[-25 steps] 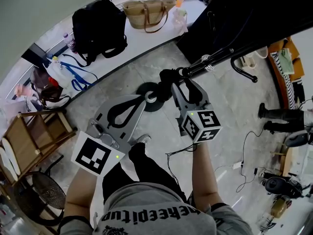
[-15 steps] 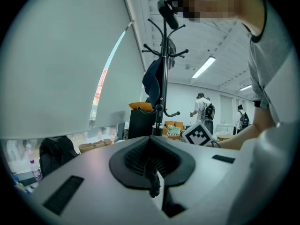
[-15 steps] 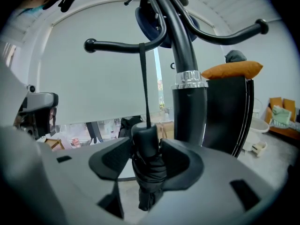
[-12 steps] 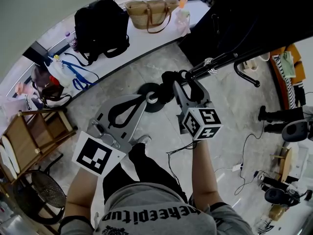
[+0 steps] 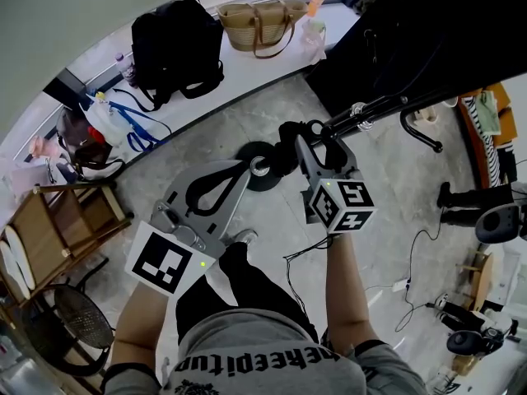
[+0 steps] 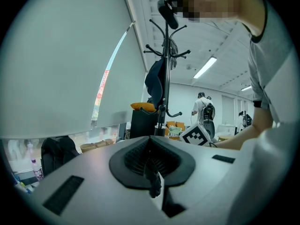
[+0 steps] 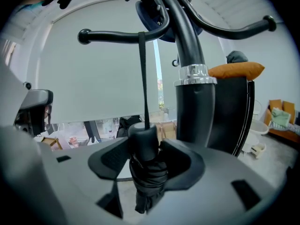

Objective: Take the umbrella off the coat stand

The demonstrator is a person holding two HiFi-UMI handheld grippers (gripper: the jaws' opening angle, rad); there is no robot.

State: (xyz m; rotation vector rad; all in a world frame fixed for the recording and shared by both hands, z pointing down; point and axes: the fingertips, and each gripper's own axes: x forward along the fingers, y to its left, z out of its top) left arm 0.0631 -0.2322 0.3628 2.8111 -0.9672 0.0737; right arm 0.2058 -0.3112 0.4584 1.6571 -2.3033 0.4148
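Right gripper (image 7: 147, 159) jaws opening round umbrella (image 7: 149, 184), beside pole (image 7: 195, 111).

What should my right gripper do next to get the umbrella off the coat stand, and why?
Probably close the right gripper on the umbrella. Its jaws are opening with the folded umbrella between them, so nothing looks clamped, and the umbrella hangs by its strap from a hook arm of the coat stand. A firm grip should come before lifting.

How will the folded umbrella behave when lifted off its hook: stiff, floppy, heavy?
The umbrella probably squashes at its folded cloth, though the handle looks stiff. Its thin strap hangs taut from the hook, so it likely swings.
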